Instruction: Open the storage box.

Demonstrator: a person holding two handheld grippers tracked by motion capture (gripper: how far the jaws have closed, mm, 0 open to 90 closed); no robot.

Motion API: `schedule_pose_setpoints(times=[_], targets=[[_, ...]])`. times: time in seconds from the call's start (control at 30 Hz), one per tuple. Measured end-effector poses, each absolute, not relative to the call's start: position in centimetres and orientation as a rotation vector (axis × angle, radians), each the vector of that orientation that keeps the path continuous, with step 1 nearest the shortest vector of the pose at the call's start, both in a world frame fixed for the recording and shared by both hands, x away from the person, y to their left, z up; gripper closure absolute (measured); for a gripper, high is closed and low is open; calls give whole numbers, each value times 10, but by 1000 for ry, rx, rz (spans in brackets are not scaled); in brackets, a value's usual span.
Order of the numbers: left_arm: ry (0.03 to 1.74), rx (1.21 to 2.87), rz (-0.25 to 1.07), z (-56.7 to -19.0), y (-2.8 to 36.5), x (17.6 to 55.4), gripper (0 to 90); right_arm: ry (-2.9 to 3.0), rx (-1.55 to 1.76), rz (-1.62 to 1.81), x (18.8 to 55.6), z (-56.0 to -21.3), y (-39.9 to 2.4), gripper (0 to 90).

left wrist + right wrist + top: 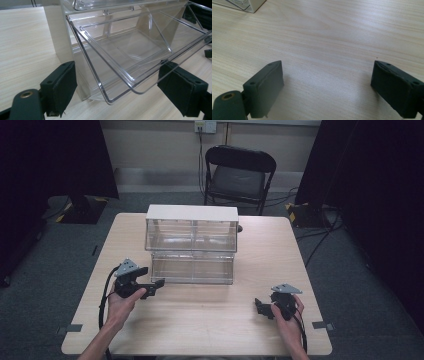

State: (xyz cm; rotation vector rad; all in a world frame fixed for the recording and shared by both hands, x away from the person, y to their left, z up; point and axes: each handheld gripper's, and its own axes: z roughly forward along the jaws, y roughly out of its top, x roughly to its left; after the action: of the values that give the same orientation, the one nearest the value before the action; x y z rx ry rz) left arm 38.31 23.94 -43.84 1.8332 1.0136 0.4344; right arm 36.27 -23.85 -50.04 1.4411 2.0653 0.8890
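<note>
Left tool [116, 92] jaws apart, straddling the tilted-out clear drawer [140, 52]; right tool [327, 87] apart over the bare worktop [332, 37].

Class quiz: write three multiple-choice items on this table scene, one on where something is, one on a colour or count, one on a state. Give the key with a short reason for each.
1. Where is the clear drawer cabinet on the table?
A. at the near right corner
B. toward the far side, about the middle
C. hanging off the left edge

2. What colour is the cabinet's top panel?
A. white
B. red
C. black

3. How does the lower left drawer stand in front of the left gripper?
A. pushed fully in
B. taken out and lying on the table
C. tilted out and open, empty

Key: 1 B, the high view shows it centred toward the far edge. 2 A, the panel is pale white from above. 3 C, the left gripper view shows the clear bin leaning out with nothing inside, between open jaws that do not touch it.
</note>
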Motion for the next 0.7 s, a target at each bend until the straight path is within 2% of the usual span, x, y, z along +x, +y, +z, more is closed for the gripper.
schedule_pose_setpoints(times=[0.27,0.7], targets=[[1007,1872,449,-437,235,389,156,2065,1441,889,363,-500,-238,102],[1040,1832,441,-436,227,402,156,2066,1439,889,363,-500,-239,102]])
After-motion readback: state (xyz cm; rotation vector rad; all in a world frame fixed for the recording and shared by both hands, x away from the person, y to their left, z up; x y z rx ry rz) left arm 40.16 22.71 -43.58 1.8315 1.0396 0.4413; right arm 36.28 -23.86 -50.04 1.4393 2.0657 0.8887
